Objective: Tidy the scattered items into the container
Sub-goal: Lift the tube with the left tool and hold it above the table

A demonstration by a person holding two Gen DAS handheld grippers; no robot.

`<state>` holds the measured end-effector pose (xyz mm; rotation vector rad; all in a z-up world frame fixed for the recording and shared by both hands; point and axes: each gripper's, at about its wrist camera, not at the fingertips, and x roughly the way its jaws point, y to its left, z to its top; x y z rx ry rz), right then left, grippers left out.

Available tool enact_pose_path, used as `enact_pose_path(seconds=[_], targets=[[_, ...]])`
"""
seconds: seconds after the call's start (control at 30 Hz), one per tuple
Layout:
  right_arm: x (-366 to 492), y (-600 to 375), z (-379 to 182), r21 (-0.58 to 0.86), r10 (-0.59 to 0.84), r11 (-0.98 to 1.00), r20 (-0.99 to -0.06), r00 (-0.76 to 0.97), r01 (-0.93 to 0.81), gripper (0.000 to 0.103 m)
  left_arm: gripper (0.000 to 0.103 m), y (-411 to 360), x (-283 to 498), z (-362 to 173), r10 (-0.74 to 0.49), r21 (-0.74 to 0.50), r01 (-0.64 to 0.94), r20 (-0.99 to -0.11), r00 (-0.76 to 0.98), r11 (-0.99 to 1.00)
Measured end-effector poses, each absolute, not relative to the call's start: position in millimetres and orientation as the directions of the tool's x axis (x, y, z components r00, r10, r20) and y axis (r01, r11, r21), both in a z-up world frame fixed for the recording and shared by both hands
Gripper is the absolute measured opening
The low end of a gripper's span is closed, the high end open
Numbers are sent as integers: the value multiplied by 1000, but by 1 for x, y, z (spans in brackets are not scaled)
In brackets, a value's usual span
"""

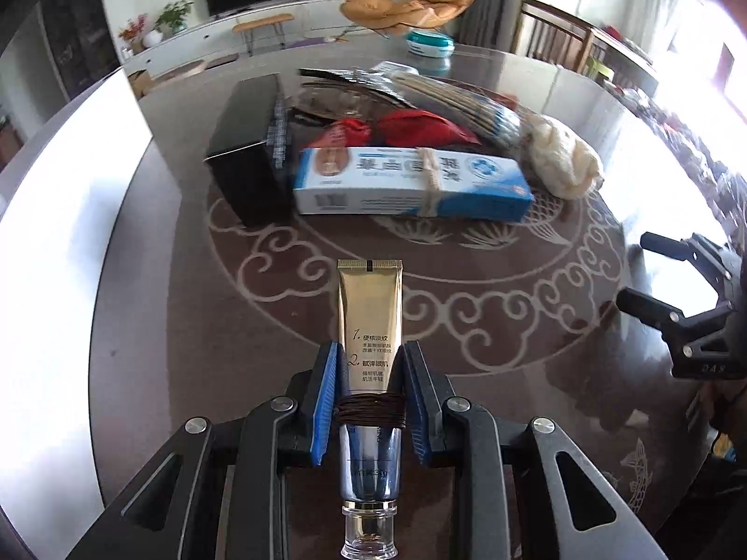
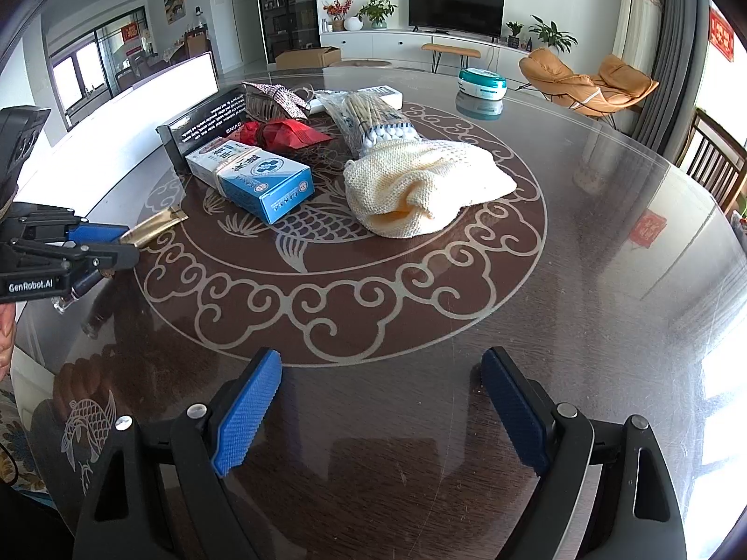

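My left gripper (image 1: 369, 364) is shut on a gold cosmetic tube (image 1: 371, 308) with a clear cap, held above the table; it also shows in the right wrist view (image 2: 154, 227). Ahead lie a blue and white box (image 1: 411, 184), a black box (image 1: 250, 158), a red packet (image 1: 420, 126), a bag of cotton swabs (image 1: 467, 102) and a cream knitted cloth (image 1: 565, 158). My right gripper (image 2: 380, 401) is open and empty, low over the table, and shows at the right edge of the left wrist view (image 1: 653, 275). A woven basket (image 2: 275, 100) stands behind the red packet (image 2: 285, 133).
The round glass-topped table (image 2: 583, 280) has a fish pattern. A teal and white round case (image 2: 482, 81) sits at its far side. A wooden chair (image 2: 714, 163) stands at the right. The left gripper's body (image 2: 42, 252) is at the left edge.
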<state>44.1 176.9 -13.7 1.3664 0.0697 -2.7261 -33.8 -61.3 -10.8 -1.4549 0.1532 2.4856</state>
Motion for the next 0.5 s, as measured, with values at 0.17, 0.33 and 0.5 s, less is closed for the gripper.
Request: enact_pose_path(seconds=[0.17,0.33,0.5], targets=[[43,176,-14,-2,-60,-995,-802,-595,102,88,28,-76,-47,-14,108,-18,-175,-846,-523,-984],[43,177,-14,-1,-61,-995,-802,-595,103,88,57,-75,-50,-16,80,9,-160,-835,-544,-987],[43,175,-14,3,-64,-995,-801,-595,103,88,101,-80,-46,-26,67,9,-133,-830,-554,-991]])
